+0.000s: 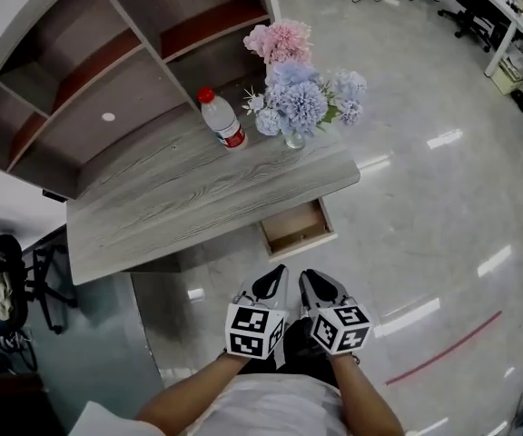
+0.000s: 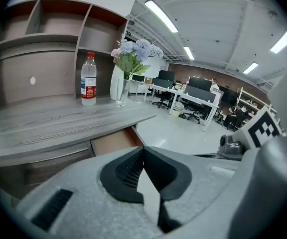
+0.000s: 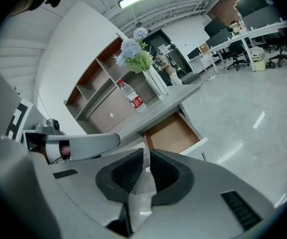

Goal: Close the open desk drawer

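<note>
The open drawer (image 1: 296, 228) sticks out from under the right end of the grey wood desk (image 1: 180, 207); its light brown inside is empty. The left gripper view shows the drawer (image 2: 114, 141) just beyond my jaws, and the right gripper view shows the drawer (image 3: 172, 132) ahead with its white front. My left gripper (image 1: 277, 273) and right gripper (image 1: 308, 278) hover side by side over the floor, a short way in front of the drawer and apart from it. Both are shut with nothing between the pads. The left gripper (image 2: 143, 153) and the right gripper (image 3: 146, 158) both point toward the desk.
On the desk top stand a water bottle (image 1: 222, 121) with a red cap and a glass vase of pink and blue flowers (image 1: 298, 89). Open shelves (image 1: 89, 71) rise behind them. Black chairs (image 1: 7, 280) crowd the left. A red line (image 1: 443, 352) crosses the glossy floor.
</note>
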A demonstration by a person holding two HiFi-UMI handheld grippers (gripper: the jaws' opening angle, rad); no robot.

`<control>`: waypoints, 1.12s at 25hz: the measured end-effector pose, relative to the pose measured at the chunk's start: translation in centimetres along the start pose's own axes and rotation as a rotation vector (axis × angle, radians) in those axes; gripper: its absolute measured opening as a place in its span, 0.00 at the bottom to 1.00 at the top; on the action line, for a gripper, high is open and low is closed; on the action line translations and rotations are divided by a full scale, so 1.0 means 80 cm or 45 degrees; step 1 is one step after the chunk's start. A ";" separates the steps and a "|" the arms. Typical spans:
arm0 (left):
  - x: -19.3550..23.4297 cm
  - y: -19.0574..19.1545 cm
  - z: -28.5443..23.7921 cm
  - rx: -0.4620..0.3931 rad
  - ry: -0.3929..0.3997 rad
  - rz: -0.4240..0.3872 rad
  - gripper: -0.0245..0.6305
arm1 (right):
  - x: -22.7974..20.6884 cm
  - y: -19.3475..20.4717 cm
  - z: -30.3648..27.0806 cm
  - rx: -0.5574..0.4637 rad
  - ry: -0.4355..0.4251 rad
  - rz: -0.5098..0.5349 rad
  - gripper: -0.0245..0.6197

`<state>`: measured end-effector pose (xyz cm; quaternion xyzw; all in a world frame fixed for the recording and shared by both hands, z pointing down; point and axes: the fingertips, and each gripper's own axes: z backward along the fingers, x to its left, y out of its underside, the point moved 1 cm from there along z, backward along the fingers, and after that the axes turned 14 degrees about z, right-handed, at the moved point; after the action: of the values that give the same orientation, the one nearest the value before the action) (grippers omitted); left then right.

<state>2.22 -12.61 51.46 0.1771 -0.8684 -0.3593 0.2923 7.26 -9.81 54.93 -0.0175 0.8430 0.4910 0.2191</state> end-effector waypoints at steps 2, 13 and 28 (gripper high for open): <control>0.001 -0.001 -0.006 -0.002 -0.025 0.007 0.04 | -0.011 0.001 -0.009 -0.006 -0.016 -0.025 0.05; 0.008 0.014 -0.045 0.039 -0.074 0.036 0.04 | -0.055 0.039 -0.060 -0.010 -0.068 -0.300 0.24; 0.038 -0.003 -0.090 0.029 -0.083 0.022 0.04 | -0.097 0.094 -0.126 -0.040 0.003 -0.702 0.33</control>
<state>4.52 -18.09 56.54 0.1611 -0.8830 -0.3525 0.2650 8.91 -15.78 68.37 -0.2502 0.7989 0.4258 0.3433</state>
